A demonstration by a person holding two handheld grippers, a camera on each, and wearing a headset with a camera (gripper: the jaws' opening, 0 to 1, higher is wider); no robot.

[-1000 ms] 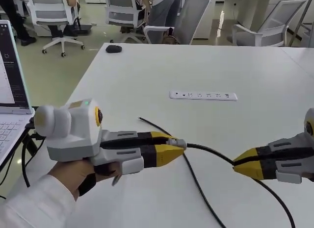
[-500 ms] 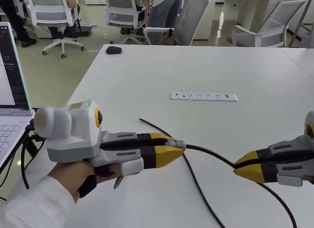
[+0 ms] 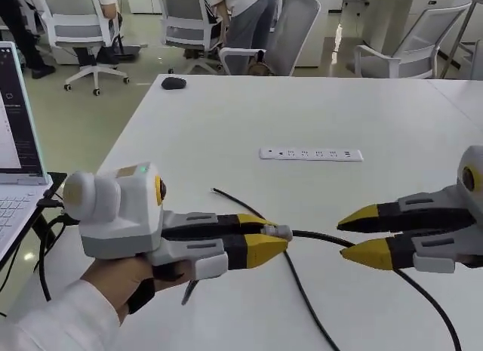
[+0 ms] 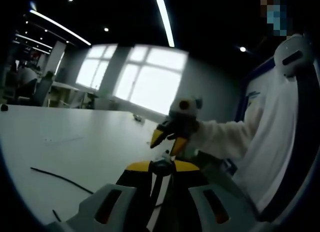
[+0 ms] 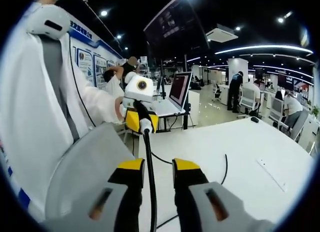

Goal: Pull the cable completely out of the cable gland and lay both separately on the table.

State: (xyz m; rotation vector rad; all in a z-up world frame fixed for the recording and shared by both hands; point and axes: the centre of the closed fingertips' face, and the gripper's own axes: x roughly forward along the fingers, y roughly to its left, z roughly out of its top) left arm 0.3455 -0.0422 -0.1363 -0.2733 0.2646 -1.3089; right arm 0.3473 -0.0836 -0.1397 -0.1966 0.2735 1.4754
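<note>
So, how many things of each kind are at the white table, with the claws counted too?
Claws: 2, left claw and right claw
Cable: 1, it seems
Gland: 1
Power strip: 1
Mouse: 1
Total: 6

White table [image 3: 226,117], flat, matte. Dark mouse [image 3: 173,83] at 11 o'clock, near far edge. White power strip [image 3: 311,154] at 12 o'clock, mid-table, lying crosswise. Black cable [image 3: 305,292] trails across surface from 6 toward 9 o'clock.
</note>
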